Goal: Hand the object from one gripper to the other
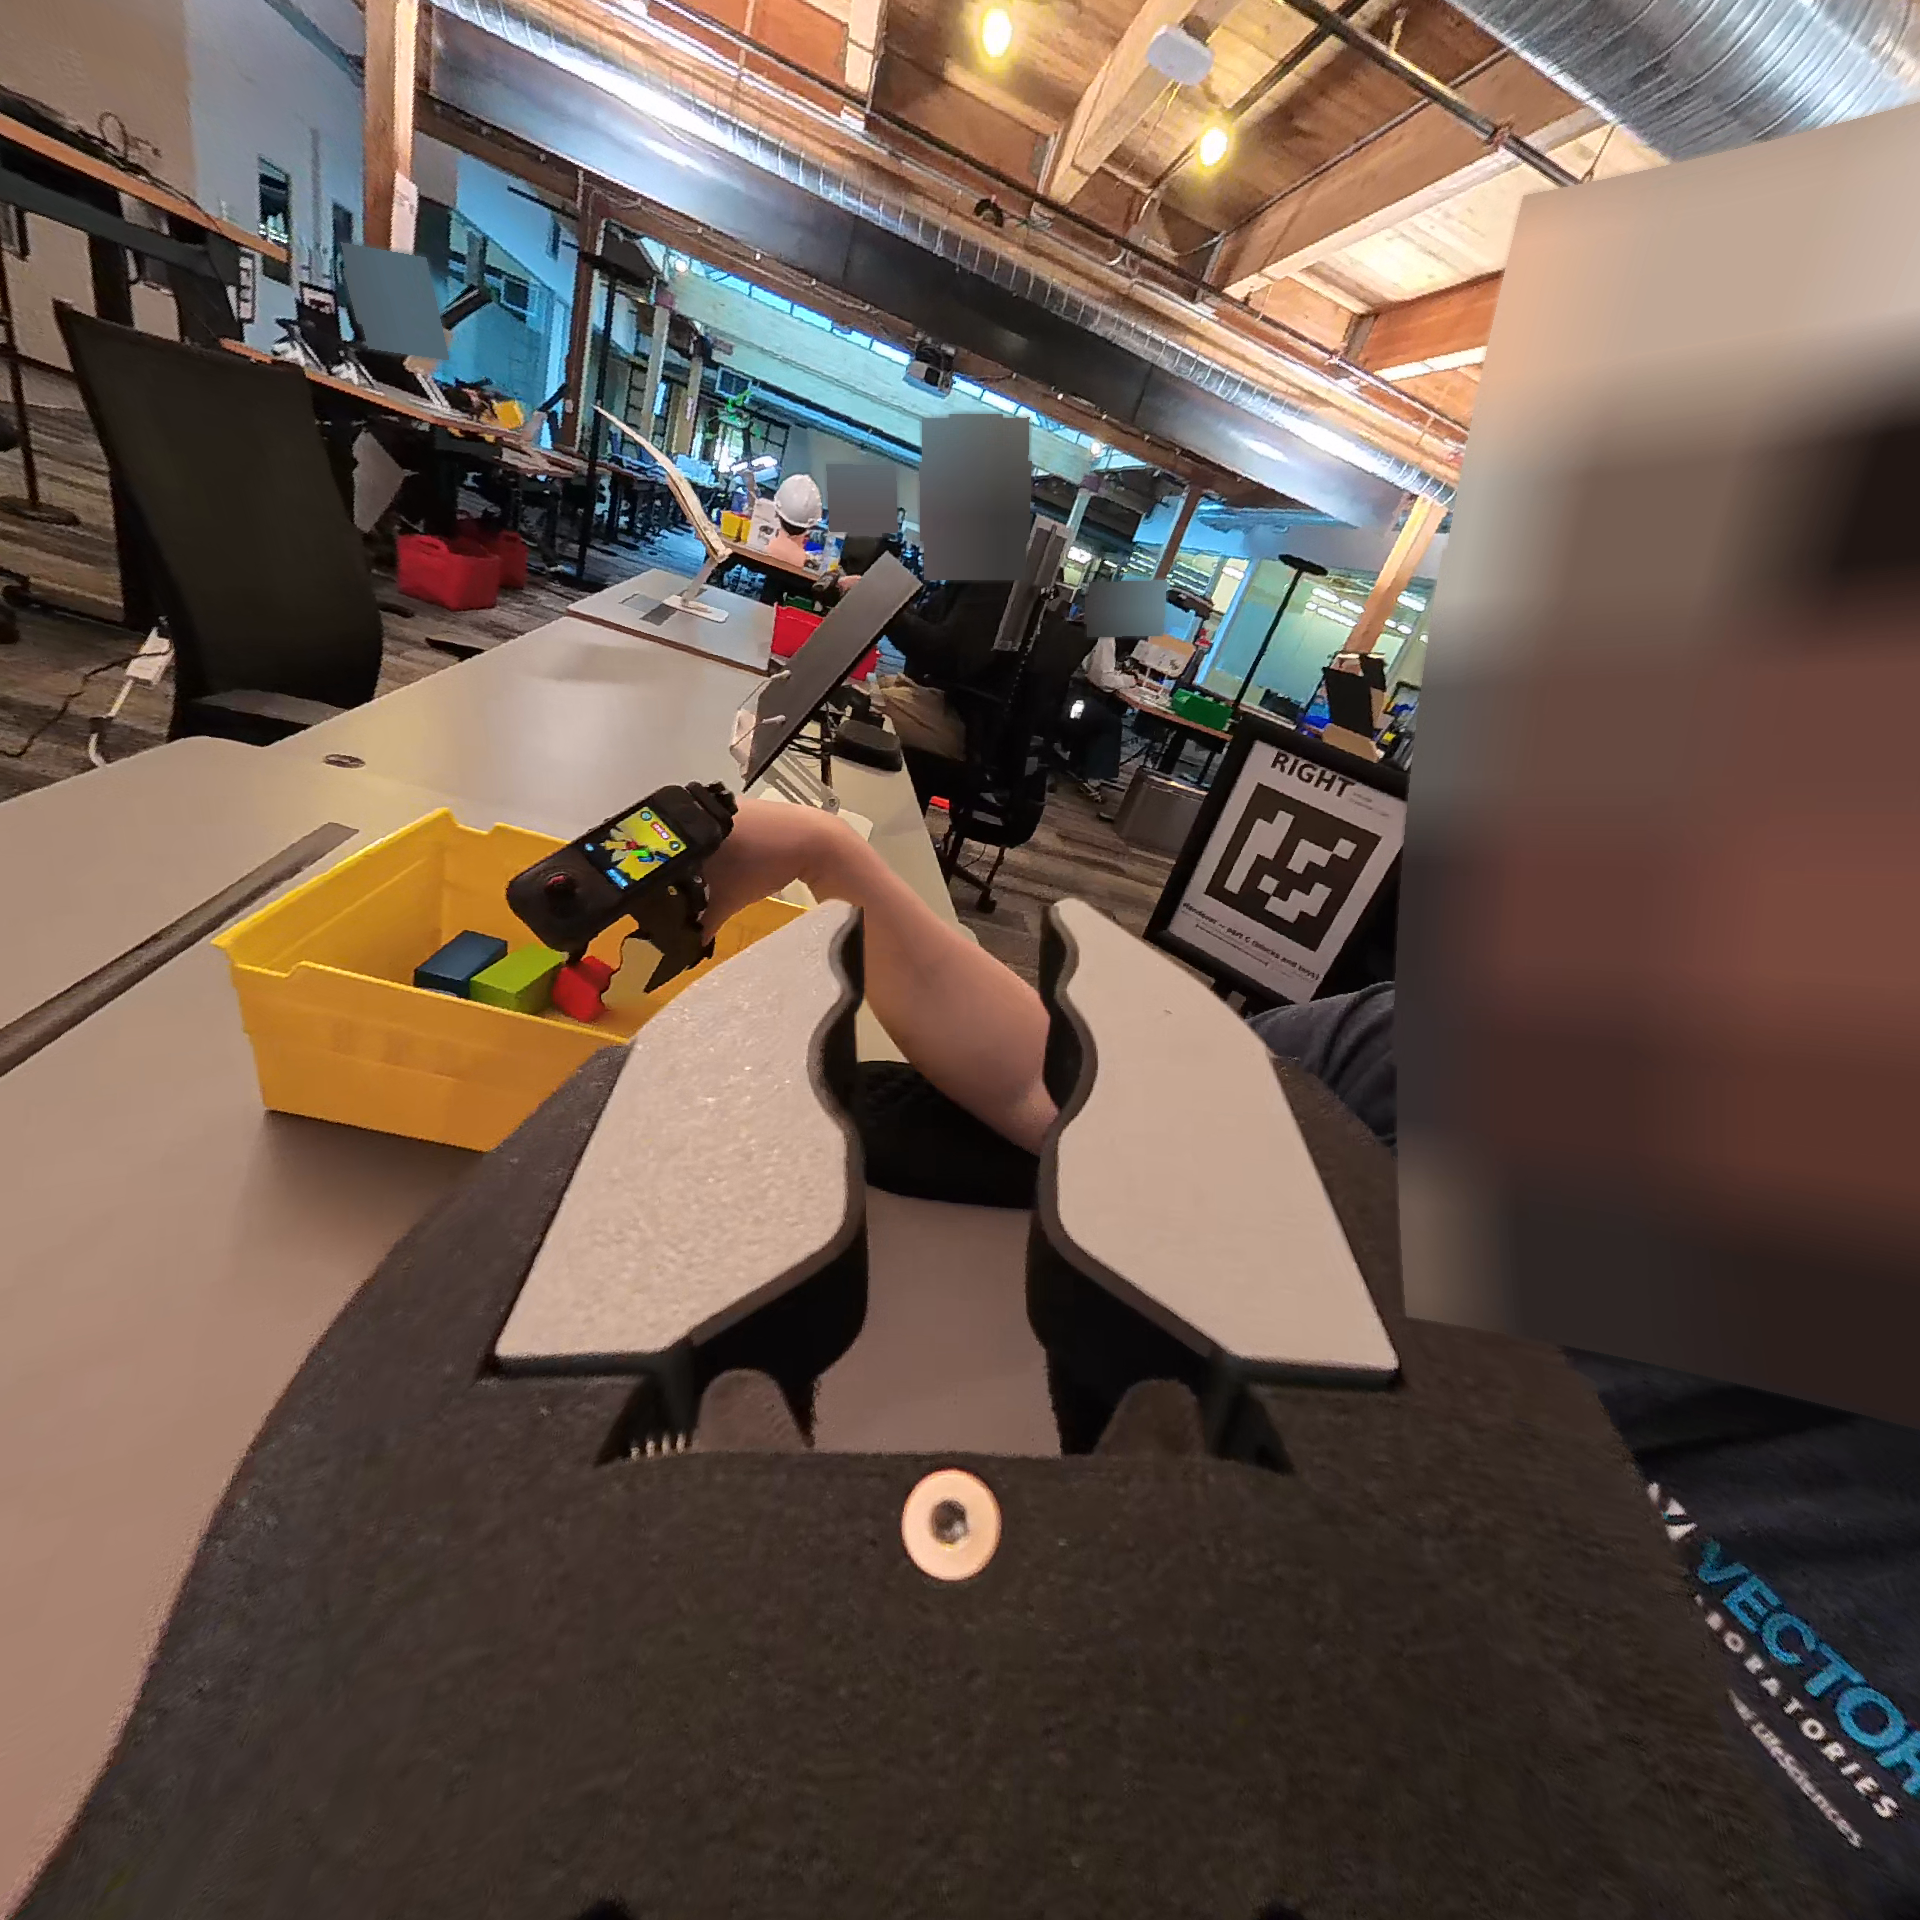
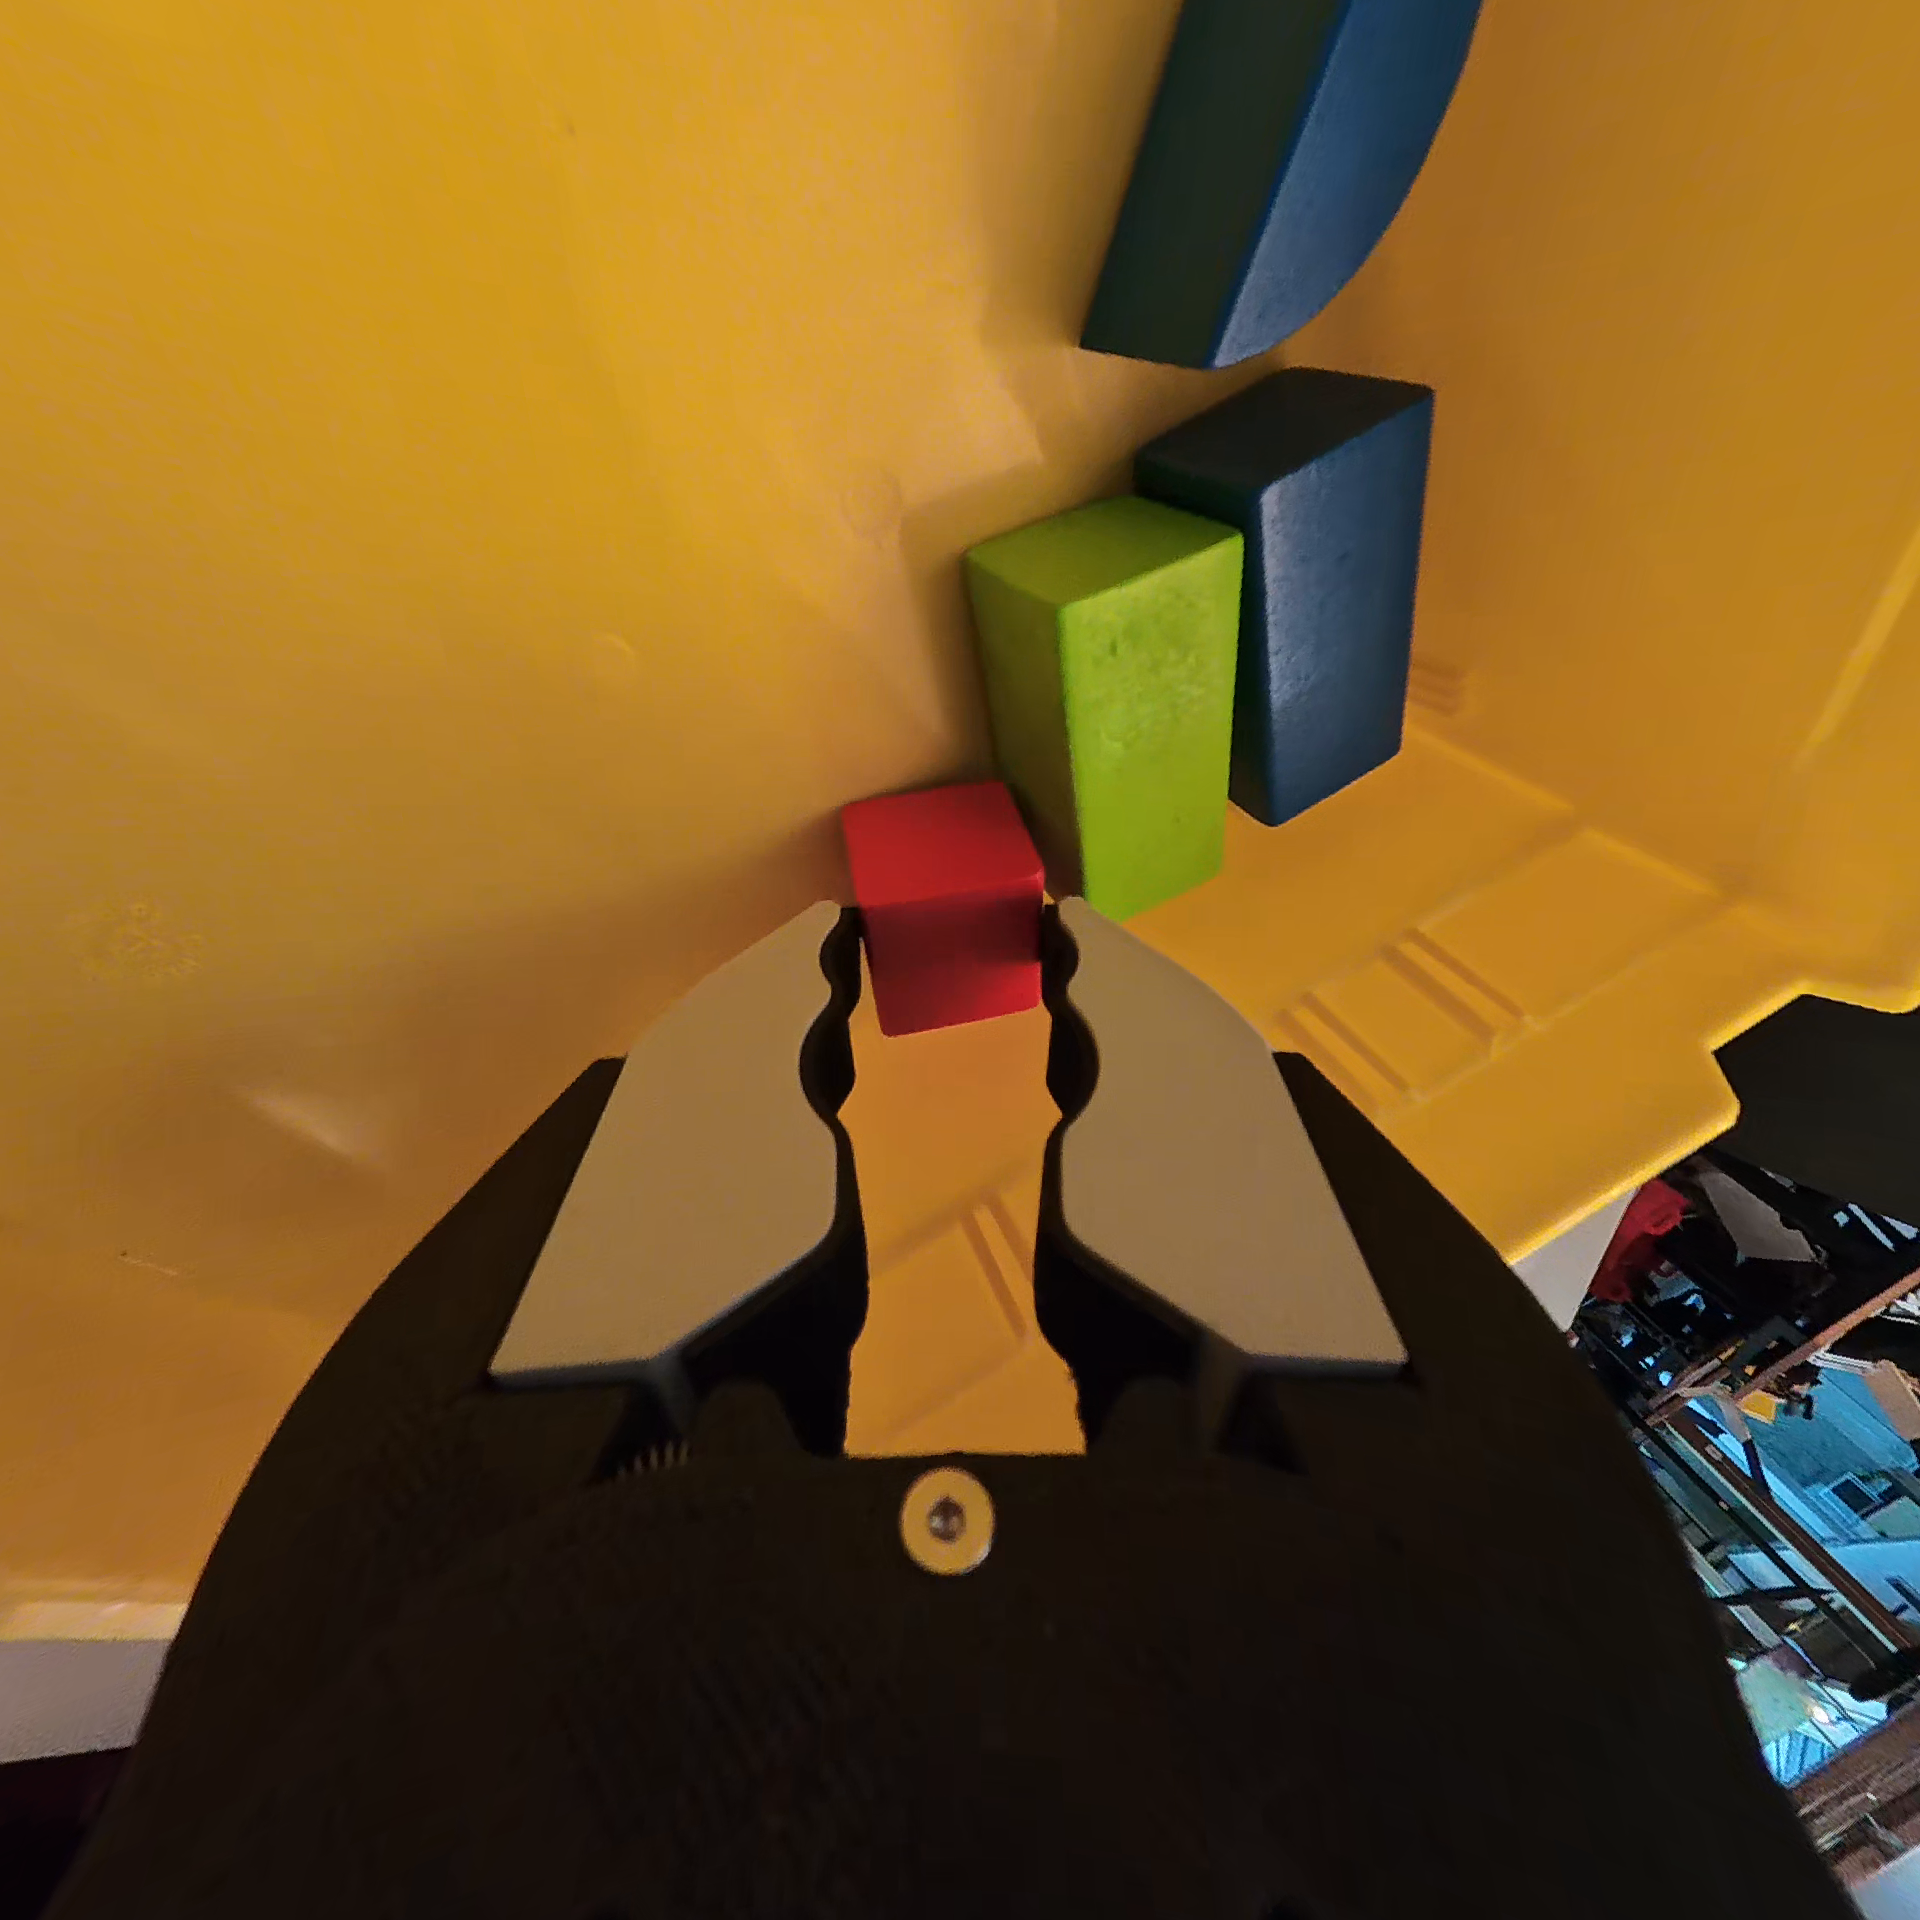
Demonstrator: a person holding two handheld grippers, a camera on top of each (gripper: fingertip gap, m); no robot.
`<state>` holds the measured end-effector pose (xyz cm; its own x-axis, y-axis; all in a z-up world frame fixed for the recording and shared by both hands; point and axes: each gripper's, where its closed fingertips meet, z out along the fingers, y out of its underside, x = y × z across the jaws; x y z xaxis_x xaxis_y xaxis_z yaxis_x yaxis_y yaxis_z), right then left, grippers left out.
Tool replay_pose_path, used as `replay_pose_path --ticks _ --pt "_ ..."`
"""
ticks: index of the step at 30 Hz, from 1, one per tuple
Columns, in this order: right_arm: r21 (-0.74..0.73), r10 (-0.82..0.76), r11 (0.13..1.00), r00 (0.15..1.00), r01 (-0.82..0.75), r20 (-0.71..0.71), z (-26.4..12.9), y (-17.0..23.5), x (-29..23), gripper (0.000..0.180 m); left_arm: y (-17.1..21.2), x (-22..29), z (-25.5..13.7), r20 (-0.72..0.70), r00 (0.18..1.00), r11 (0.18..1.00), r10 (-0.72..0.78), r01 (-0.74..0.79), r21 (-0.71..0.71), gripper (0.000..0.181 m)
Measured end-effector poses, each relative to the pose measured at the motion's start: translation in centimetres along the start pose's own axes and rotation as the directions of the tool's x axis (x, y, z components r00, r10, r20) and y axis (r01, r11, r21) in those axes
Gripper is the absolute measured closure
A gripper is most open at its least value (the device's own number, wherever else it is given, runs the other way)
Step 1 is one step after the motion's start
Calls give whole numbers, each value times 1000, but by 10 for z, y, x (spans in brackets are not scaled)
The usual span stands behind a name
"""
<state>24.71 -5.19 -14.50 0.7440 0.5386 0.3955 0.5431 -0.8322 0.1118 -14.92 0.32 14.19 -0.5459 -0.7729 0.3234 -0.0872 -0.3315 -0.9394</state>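
Straddling red cube (image 2: pixel 940 914) on bin (image 2: pixel 416 520) floor: right tool (image 2: pixel 948 920) tips apart, either side, not yet clamped. Squeeze square, lift straight. Green block (image 2: pixel 1132 707) touches cube's right; bin wall near. Left tool (image 1: pixel 951 925) apart, empty, over desk (image 1: pixel 156 1247), with open room.

I see bright ceiling lamps (image 1: pixel 995 31) well above my left claw; beams bend toward the edges. Ahead of my right claw, the yellow bin (image 2: pixel 416 520) glows evenly, with blurred margins.
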Motion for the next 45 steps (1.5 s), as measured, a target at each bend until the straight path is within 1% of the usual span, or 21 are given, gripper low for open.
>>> replay_pose_path --ticks 16,18,20,21,22,24,25,26,28,29,30,32,34,36,38,40,41,43,45 --pt "16 28 999 1000 -28 -7 -4 1 2 145 -1 6 -3 -27 1000 1000 -10 10 -8 152" --pt "16 31 999 999 -31 -18 -8 2 3 145 -3 3 -10 1 1000 1000 0 0 -5 152" --pt "25 34 999 999 -33 -28 -16 3 3 145 -4 -6 -24 90 996 999 27 -25 -23 152" --pt "39 37 999 999 -35 -39 -23 3 3 145 -3 -17 -34 178 982 998 54 -46 -52 152" --pt "60 43 997 997 -40 -56 -31 2 5 145 2 -31 -47 290 953 993 90 -63 -103 152" --pt "120 70 991 993 -59 -91 -52 -2 9 145 14 -58 -79 494 851 970 177 -67 -232 151" --pt "162 83 985 991 -65 -108 -64 -6 10 145 21 -69 -95 569 794 955 213 -46 -294 151" --pt "214 96 975 987 -67 -126 -76 -10 12 145 29 -76 -109 614 754 940 235 -14 -342 151" --pt "318 132 945 978 -74 -164 -100 -19 17 145 47 -83 -126 643 732 917 225 65 -395 151" --pt "366 156 927 971 -80 -182 -111 -22 21 145 56 -87 -131 657 730 909 190 121 -398 151" --pt "413 188 906 962 -93 -197 -122 -26 25 145 65 -94 -138 689 710 902 141 195 -386 151" --pt "486 249 864 949 -128 -193 -138 -31 31 145 83 -113 -151 771 635 871 47 352 -343 151" --pt "527 274 839 942 -136 -193 -147 -34 33 145 96 -131 -151 807 591 854 -22 430 -292 150" --pt "529 254 841 946 -114 -199 -148 -36 30 145 111 -150 -150 837 544 830 -63 494 -258 150" --pt "518 238 849 949 -99 -208 -146 -36 29 145 133 -163 -152 861 507 768 -40 567 -298 150" --pt "510 232 855 952 -100 -202 -143 -36 28 145 153 -171 -151 848 529 712 22 588 -385 150" --pt "509 230 855 953 -102 -197 -142 -36 28 145 157 -174 -149 827 559 700 62 566 -435 150" --pt "507 228 855 956 -105 -186 -140 -37 27 145 161 -178 -140 745 646 695 164 460 -552 146" --pt "504 224 857 958 -105 -181 -138 -37 27 145 168 -174 -132 643 720 658 263 353 -665 142"
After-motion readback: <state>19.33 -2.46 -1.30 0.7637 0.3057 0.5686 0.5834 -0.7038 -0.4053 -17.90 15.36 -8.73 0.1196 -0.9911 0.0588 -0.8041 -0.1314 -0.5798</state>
